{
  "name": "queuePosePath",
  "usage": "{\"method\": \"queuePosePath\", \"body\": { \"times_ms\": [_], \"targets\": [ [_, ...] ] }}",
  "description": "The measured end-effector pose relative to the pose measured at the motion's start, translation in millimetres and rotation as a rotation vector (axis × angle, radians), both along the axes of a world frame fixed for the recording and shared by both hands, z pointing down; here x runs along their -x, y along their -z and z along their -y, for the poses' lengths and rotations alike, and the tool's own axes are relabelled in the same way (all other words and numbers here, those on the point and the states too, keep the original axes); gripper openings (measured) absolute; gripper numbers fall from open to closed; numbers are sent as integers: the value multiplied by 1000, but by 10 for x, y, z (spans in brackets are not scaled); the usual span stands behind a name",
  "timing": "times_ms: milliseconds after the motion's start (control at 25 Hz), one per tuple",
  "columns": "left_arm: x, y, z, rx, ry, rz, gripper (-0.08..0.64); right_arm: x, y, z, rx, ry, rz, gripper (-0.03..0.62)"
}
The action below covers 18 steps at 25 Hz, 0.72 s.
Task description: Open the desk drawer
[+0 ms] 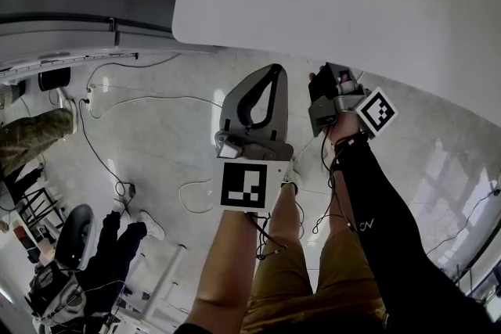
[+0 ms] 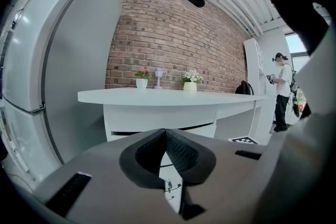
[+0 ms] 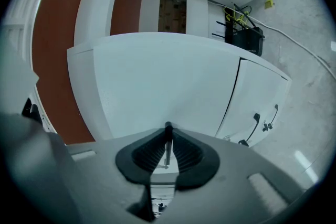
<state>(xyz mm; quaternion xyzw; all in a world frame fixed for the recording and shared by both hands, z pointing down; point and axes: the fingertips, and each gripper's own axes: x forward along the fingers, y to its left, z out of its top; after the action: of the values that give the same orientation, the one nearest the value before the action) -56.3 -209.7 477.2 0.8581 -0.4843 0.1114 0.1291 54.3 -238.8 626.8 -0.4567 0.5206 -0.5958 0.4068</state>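
Observation:
From the head view, the white desk top [image 1: 352, 4] fills the upper right. My right gripper [image 1: 322, 82] reaches under its near edge. In the right gripper view the white drawer front [image 3: 168, 76] spans the middle, and the right gripper [image 3: 167, 134] is shut on a thin dark drawer handle [image 3: 167, 150] that stands upright between the ribbed pads. My left gripper [image 1: 270, 78] hangs to the left of the right one, away from the desk. Seen from the left gripper view, the left gripper [image 2: 165, 134] is shut with nothing in it.
A cabinet door with black handles [image 3: 255, 123] sits right of the drawer, with a black box and cables [image 3: 244, 34] beyond it. Cables [image 1: 156, 98] trail over the pale floor. A white counter [image 2: 173, 96] stands before a brick wall, with a person [image 2: 283, 92] at its right.

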Motion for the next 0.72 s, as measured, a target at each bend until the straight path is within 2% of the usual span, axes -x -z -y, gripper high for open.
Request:
{"method": "queuePosePath", "body": {
  "times_ms": [440, 720],
  "targets": [
    [-75, -23, -106, 22, -8, -10, 8, -64, 59, -29, 0, -76, 47, 35],
    [-69, -25, -106, 17, 0, -20, 8, -41, 24, -24, -20, -25, -13, 29]
  ]
}}
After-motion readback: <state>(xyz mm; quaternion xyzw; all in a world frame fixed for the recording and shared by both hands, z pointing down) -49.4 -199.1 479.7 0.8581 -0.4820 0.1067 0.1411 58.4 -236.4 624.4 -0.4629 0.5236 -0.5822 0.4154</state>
